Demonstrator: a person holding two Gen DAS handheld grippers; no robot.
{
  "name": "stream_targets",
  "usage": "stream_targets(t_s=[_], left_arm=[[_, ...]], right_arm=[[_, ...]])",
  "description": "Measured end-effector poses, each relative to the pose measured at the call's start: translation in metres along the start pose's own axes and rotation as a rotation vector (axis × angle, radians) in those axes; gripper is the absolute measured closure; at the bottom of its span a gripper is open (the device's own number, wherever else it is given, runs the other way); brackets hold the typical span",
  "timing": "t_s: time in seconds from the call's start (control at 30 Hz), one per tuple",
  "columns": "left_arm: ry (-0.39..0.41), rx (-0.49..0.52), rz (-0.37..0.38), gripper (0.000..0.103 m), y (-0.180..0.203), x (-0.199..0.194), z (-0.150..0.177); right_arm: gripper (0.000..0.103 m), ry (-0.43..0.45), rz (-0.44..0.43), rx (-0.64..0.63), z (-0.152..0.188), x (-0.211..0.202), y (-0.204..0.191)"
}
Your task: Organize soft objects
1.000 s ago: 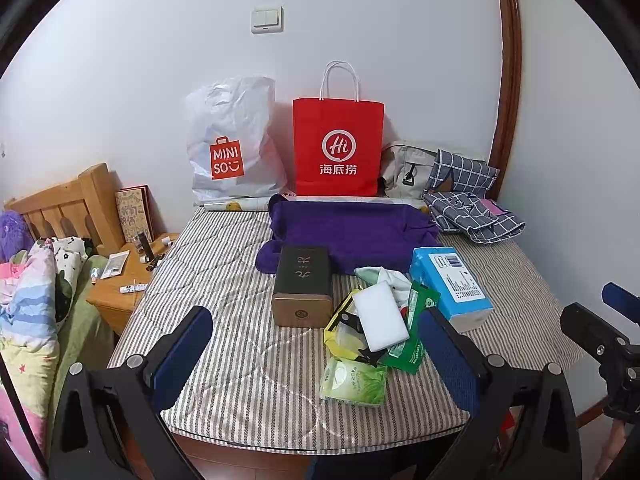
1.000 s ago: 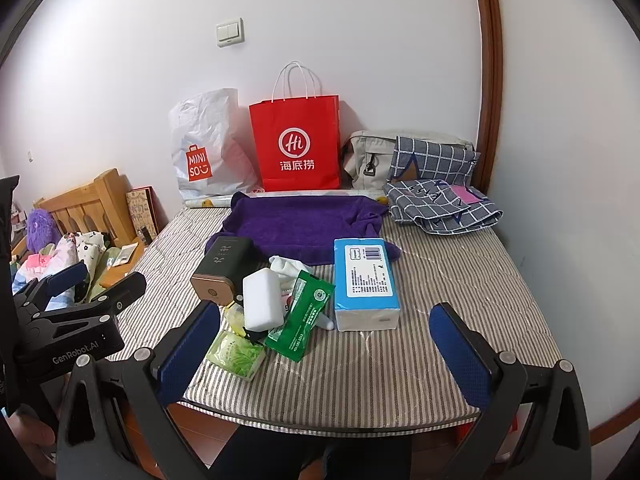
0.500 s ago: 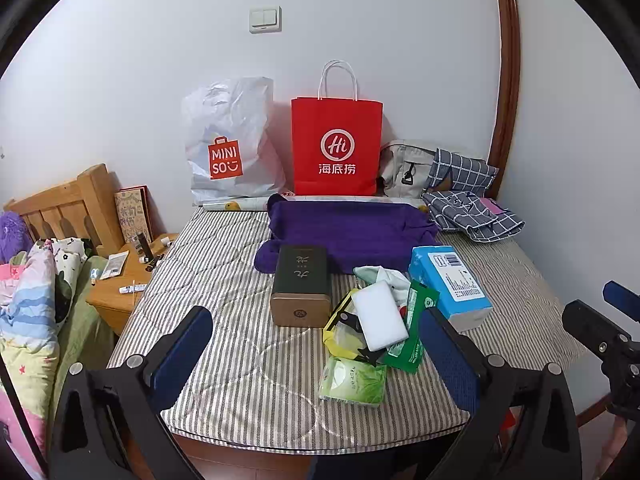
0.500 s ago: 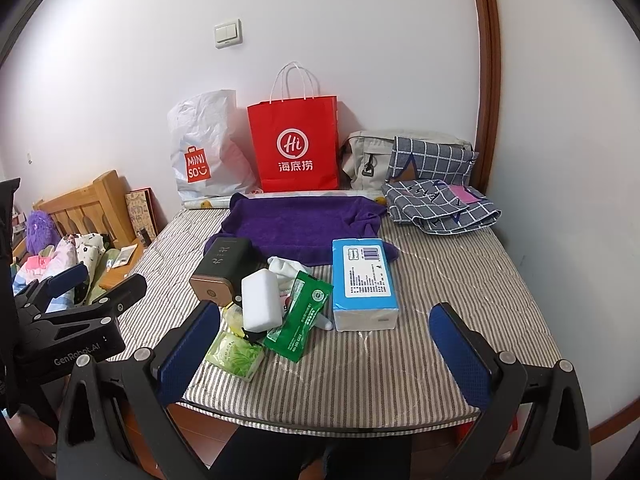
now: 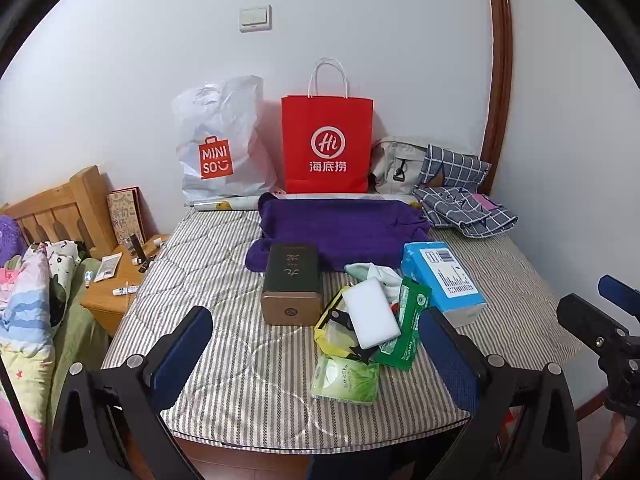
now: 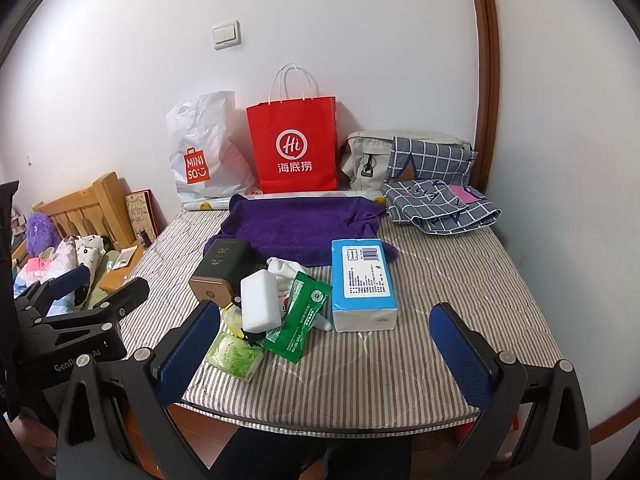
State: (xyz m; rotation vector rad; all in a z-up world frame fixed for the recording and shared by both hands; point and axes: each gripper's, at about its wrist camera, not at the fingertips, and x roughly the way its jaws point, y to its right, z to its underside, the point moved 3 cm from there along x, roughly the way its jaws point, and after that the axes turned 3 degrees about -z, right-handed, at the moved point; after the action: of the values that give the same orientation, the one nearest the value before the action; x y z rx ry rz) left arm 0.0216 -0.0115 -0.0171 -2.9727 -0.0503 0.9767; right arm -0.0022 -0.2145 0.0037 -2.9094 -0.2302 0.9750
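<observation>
Step in hand: the start, by my reading — nothing is gripped and the pile looks unsorted.
Left gripper [image 5: 316, 344]: jaws wide, empty, held short of the striped mattress [image 5: 224, 280].
Right gripper [image 6: 326, 334]: jaws wide, empty, likewise short of the edge.
Soft things: white sponge [image 5: 372, 313] lies ahead of the left jaws, nearer the right finger, resting on a yellow packet [image 5: 330, 330] and touching a green wipes pack [image 5: 406, 326]; green tissue pack [image 5: 346, 378] sits closest, between the fingers.
Farther off: blue tissue box [image 6: 362, 282] ahead of the right jaws; purple towel [image 5: 340, 228] beyond the dark box [image 5: 293, 284].
Next move: probably reach forward and close on one piece — the tissue pack is freest; the sponge overlaps its neighbours.
</observation>
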Motion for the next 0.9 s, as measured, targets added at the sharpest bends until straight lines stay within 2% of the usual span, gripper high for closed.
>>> stream_targets(t_s=[0.23, 0.53, 0.9], left_arm=[[-0.053, 0.003, 0.008, 0.0, 0.006, 0.026, 0.009], [-0.131, 0.02, 0.083, 0.0, 0.029, 0.071, 0.027], [-0.238, -0.011, 0.162, 0.002, 0.05, 0.135, 0.036]], right_arm=[[0.0, -0.033, -0.002, 0.008, 0.007, 0.017, 0.007], [0.001, -0.08, 0.01, 0.046, 0.023, 0.049, 0.032], [0.012, -0.156, -0.021, 0.097, 0.038, 0.094, 0.062]])
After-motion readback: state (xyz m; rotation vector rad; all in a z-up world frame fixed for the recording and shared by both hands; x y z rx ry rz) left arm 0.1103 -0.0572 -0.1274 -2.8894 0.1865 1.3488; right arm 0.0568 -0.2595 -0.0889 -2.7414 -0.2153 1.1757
